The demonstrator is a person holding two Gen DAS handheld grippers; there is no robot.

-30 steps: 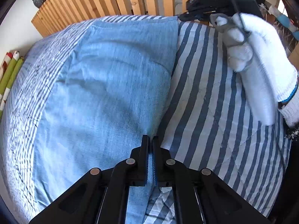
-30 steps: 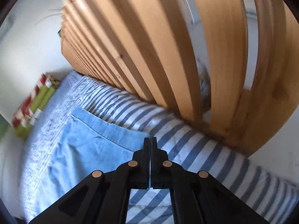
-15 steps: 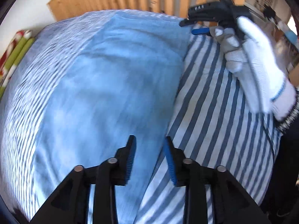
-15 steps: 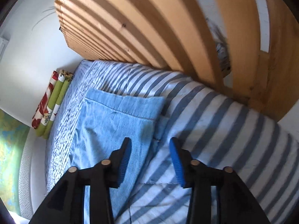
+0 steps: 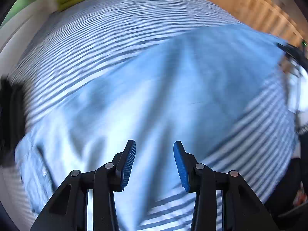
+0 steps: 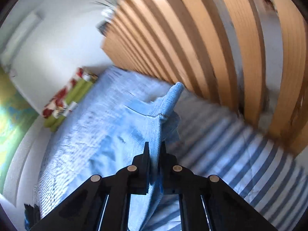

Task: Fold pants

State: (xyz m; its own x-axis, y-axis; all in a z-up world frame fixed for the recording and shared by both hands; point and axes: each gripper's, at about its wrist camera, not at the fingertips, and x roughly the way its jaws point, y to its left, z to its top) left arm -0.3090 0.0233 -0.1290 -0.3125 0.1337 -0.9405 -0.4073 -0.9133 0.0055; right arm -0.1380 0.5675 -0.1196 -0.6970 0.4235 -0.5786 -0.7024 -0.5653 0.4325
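Light blue denim pants (image 5: 163, 88) lie spread flat on a blue-and-white striped bed cover (image 5: 100, 30). My left gripper (image 5: 154, 161) hangs above the middle of them, its jaws opening with nothing between the blue pads. In the right wrist view my right gripper (image 6: 154, 152) is shut on the hem end of the pants (image 6: 165, 105) and holds that edge lifted off the striped cover (image 6: 240, 154), the tip of the cloth sticking up past the fingers. The left view is blurred by motion.
A wooden slatted headboard (image 6: 192, 38) runs along the far side of the bed. Rolled green and red-patterned cloths (image 6: 63, 105) lie at the bed's far corner by the white wall. A gloved hand with the other gripper (image 5: 296, 61) shows at the left view's right edge.
My left gripper let go of the pants, opened, and swung across over their middle, rolling as it went. My right gripper opened, then shut on the hem and lifted it.
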